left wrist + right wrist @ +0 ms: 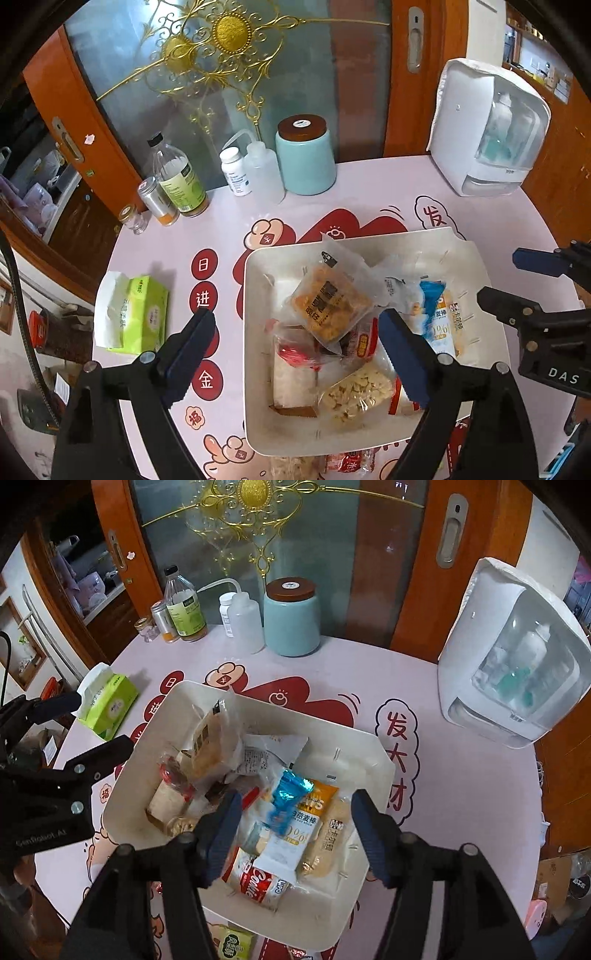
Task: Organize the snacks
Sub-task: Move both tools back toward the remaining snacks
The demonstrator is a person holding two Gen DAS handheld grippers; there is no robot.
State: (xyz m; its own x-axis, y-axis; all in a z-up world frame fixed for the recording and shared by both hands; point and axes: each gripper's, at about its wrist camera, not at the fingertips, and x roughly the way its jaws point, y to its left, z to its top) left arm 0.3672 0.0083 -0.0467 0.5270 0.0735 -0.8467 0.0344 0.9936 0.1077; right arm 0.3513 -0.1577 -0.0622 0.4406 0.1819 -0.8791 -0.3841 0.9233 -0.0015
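While most snacks already lie heaped in the white bin [258, 266] under both my tongs, a few packets [347, 461] wait on the desk [369, 184] just nearer me. My left tongs [299, 354] and right tongs [295, 834] hang spread apart, holding nothing. Beyond the bin's far rim the desk gives open room; a tissue pack [140, 314] lies off to the left.
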